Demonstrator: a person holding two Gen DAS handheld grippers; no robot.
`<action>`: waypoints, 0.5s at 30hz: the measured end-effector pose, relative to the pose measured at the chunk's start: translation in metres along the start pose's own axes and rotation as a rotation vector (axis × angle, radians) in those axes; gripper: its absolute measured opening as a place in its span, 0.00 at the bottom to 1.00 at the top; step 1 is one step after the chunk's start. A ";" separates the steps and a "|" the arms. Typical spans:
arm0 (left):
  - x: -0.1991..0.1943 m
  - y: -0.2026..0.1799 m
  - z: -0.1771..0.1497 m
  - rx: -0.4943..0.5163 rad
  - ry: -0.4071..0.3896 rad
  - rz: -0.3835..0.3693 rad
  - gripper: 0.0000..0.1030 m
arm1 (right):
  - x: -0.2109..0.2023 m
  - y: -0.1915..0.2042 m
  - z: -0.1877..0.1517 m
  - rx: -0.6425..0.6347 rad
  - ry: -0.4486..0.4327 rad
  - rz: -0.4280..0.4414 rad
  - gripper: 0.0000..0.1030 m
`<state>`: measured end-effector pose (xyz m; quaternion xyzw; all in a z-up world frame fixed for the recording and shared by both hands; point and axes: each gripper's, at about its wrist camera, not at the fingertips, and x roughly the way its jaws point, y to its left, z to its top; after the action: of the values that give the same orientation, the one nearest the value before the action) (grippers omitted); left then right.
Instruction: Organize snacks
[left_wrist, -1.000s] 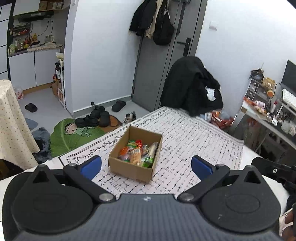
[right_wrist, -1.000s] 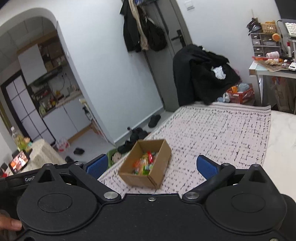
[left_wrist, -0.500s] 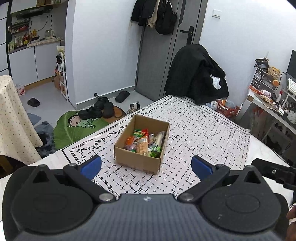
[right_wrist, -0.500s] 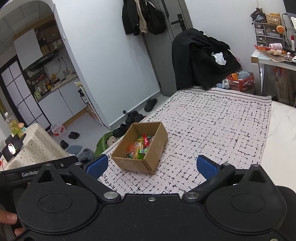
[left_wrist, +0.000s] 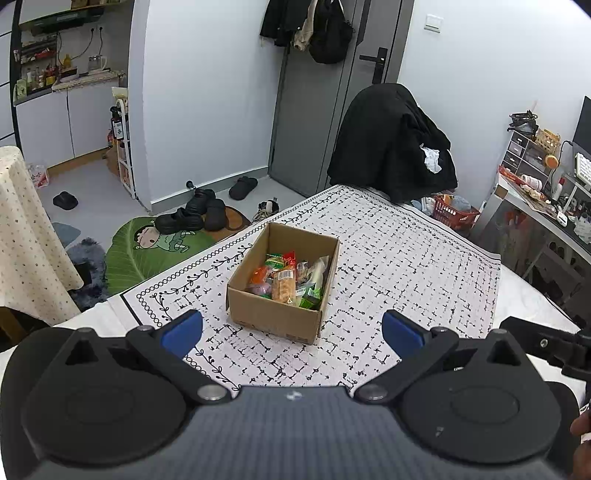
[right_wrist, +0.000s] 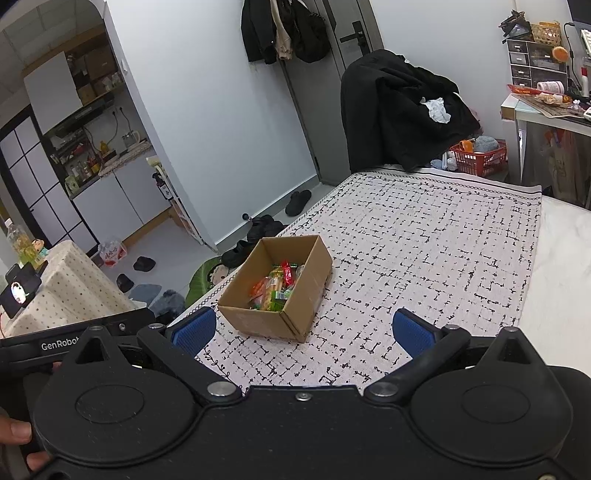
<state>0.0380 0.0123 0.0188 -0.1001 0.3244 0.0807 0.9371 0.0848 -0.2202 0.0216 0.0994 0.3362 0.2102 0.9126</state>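
Note:
An open cardboard box (left_wrist: 273, 317) (right_wrist: 258, 317) sits on the patterned tablecloth (left_wrist: 406, 266) (right_wrist: 424, 258), filled with several colourful snack packets (left_wrist: 288, 280) (right_wrist: 273, 288). My left gripper (left_wrist: 291, 332) hovers just short of the box's near wall, blue fingers spread wide, nothing between them. My right gripper (right_wrist: 303, 330) is open too, held near the box's front right corner and empty. The other gripper's black body shows at each view's edge.
A chair draped with black clothes (left_wrist: 395, 144) stands at the table's far end, a red basket (right_wrist: 476, 157) beside it. A cluttered desk (left_wrist: 539, 195) is on the right. Shoes and a green floor mat (left_wrist: 155, 243) lie left of the table.
Both views have tilted down and drawn nearer, so the box sits more central and larger. Both grippers stayed open and empty.

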 end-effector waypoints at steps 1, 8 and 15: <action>0.000 0.000 0.000 0.001 0.001 -0.001 1.00 | 0.000 0.000 0.000 0.000 0.001 0.000 1.00; 0.002 0.001 -0.002 -0.001 0.005 -0.003 1.00 | 0.000 0.000 -0.001 -0.003 0.002 -0.005 1.00; 0.003 0.001 -0.002 0.000 0.004 -0.005 1.00 | 0.002 0.000 0.000 -0.007 0.008 -0.006 1.00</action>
<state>0.0391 0.0128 0.0154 -0.1011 0.3259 0.0784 0.9367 0.0858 -0.2189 0.0203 0.0945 0.3392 0.2089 0.9123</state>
